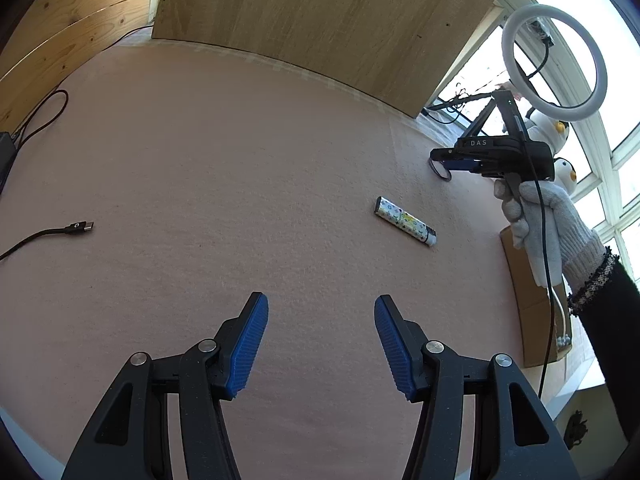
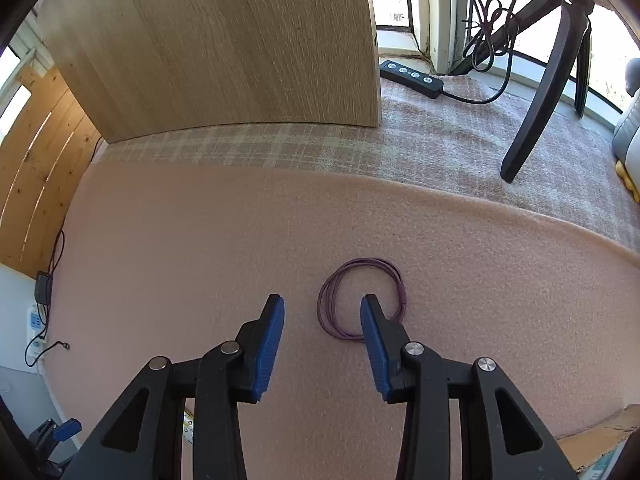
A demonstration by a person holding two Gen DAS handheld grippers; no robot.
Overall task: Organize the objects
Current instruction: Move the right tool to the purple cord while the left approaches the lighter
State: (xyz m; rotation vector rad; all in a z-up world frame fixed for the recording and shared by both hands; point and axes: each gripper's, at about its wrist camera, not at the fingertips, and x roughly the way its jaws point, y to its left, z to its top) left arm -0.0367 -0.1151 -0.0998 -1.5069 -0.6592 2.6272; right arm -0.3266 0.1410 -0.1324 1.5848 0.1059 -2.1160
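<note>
Left wrist view: left gripper (image 1: 321, 344) hanging over bare pink felt on the counter (image 1: 200, 160), fingers (image 1: 248, 344) standing apart with nothing between them. Ahead and to the right, a patterned lighter (image 1: 405, 221) is lying flat on the felt — seen only from this side. Well off to the left, a black cable plug (image 1: 78, 227) is resting on the felt, its cord running out of frame. At the right edge a gloved hand (image 1: 536, 224) is gripping the right gripper (image 1: 440, 158), seen side-on above the felt. Behind it, a ring light (image 1: 554, 62) is standing against the window, a cardboard box (image 1: 536, 304) at the counter's edge.

Right wrist view: right gripper (image 2: 322, 344) pointing steeply down, its fingers (image 2: 268, 344) apart; the gap shows bare felt just left of the cord's near arc. A coiled purple cord (image 2: 360, 300) is lying flat on the felt just ahead — the right finger is covering the near right part of the loop; contact cannot be told. This cord is not showing in the other view. Beyond, a plaid cloth (image 2: 440, 148) is covering the far counter, with a wooden panel (image 2: 224, 48) standing upright, a black remote (image 2: 412, 74) on its lead, and a tripod leg (image 2: 540, 92) planted on the cloth.
</note>
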